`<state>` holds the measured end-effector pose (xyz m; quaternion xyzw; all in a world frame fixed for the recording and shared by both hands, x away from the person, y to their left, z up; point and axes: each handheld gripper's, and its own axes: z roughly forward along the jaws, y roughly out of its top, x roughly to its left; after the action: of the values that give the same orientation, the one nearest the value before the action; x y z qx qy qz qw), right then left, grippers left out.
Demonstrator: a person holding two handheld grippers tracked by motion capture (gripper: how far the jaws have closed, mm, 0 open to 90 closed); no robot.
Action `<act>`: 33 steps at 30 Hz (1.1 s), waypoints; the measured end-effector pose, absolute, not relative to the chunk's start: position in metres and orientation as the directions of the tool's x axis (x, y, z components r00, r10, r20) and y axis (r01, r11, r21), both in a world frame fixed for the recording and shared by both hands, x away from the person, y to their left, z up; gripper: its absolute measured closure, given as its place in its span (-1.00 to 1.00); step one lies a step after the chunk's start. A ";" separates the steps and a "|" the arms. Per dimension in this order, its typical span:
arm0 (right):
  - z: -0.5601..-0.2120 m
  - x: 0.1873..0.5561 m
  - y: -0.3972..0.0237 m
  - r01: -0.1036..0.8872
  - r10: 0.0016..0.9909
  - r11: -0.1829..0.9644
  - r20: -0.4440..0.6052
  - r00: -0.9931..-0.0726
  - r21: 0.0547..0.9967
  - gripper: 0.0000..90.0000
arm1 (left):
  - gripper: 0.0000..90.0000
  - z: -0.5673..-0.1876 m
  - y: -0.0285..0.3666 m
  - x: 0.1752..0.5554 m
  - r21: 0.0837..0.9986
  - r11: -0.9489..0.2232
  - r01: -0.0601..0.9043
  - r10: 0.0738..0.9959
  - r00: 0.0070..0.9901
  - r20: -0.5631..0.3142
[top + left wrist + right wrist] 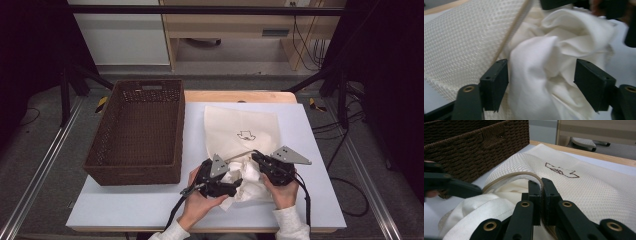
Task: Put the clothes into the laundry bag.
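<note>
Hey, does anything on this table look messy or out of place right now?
Only the white cloth: it is bunched up and spilling out of the mesh bag at its zipper edge, between the two grippers. The wicker basket sits square and undamaged.

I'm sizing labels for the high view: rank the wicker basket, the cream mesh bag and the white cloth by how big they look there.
1. wicker basket, largest.
2. cream mesh bag.
3. white cloth, smallest, though grippers and bag hide part of it.
</note>
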<state>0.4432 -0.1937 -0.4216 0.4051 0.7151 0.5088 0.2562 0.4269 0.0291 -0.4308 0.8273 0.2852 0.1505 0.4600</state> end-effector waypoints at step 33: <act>-0.420 0.440 -0.189 0.311 0.832 0.161 0.041 -0.553 0.937 0.95 | 0.46 -0.461 -0.010 0.477 0.814 -0.444 0.375 0.686 0.726 0.041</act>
<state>0.4401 -0.1890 -0.4203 0.3980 0.7178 0.5112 0.2550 0.4772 -0.0104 -0.4610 0.8292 0.3199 0.1861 0.4189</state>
